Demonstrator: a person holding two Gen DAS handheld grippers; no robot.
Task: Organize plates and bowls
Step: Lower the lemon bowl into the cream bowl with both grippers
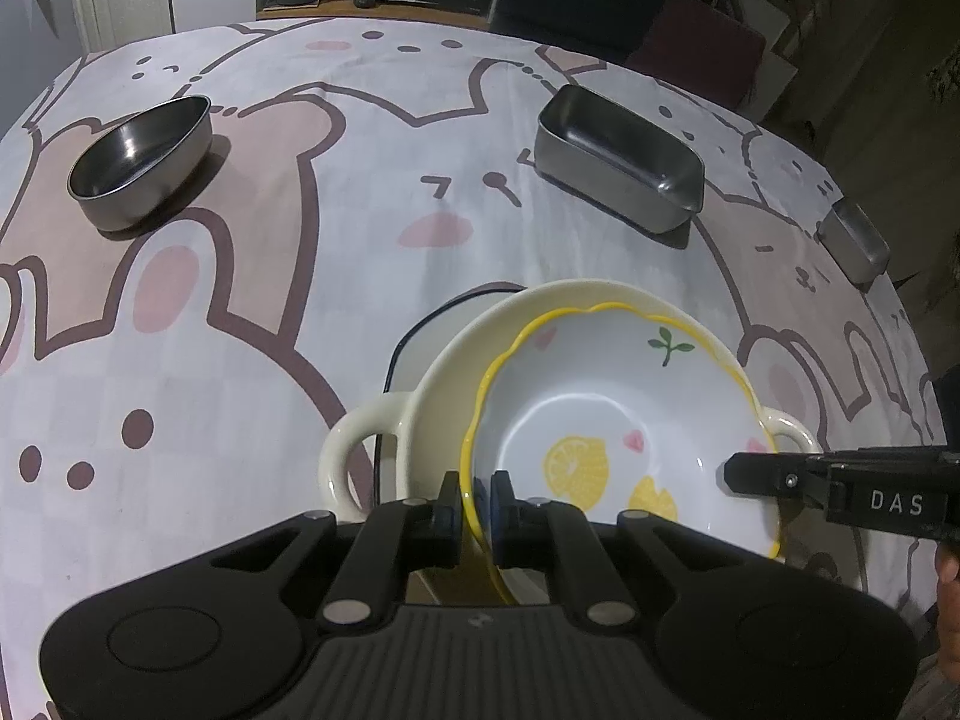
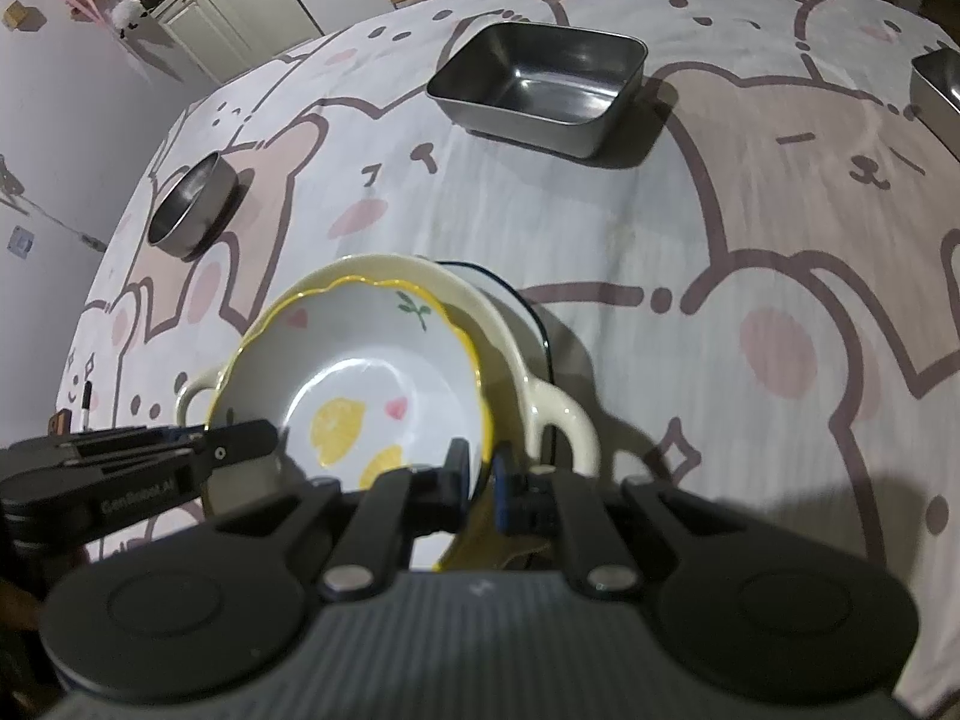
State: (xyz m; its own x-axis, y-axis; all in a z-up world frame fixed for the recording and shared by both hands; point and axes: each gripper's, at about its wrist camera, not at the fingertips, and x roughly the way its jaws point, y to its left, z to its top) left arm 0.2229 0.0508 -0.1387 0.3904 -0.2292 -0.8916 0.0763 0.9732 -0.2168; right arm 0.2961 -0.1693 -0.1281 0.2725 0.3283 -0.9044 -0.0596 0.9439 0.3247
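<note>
**Both grippers clamped on the rim of the lemon-patterned bowl**

I have the left gripper (image 1: 477, 495) clenched on the near left rim of the white ceramic bowl with a scalloped yellow edge and lemon print (image 1: 612, 420), one pad inside the rim and one outside. I have the right gripper (image 2: 480, 474) clenched on the opposite, right rim of the same bowl (image 2: 360, 384). In each wrist view the other gripper enters from the side, its fingers closed across the rim.

The lemon bowl sits tilted inside a larger cream ceramic bowl with two loop handles (image 1: 354, 450), and I cannot tell whether the two touch. Beneath the cream bowl lies a white plate with a dark blue rim (image 1: 420, 348), only partly visible. This stack stands near the front edge of the table, on a tablecloth printed with pink and brown cartoon bears and rabbits (image 1: 240, 360).

Towards the far left corner stands a round stainless-steel bowl (image 1: 141, 162). Towards the far edge stands a rectangular stainless-steel tray (image 1: 621, 159), and a second, smaller steel tray (image 1: 855, 240) lies at the right edge.
</note>
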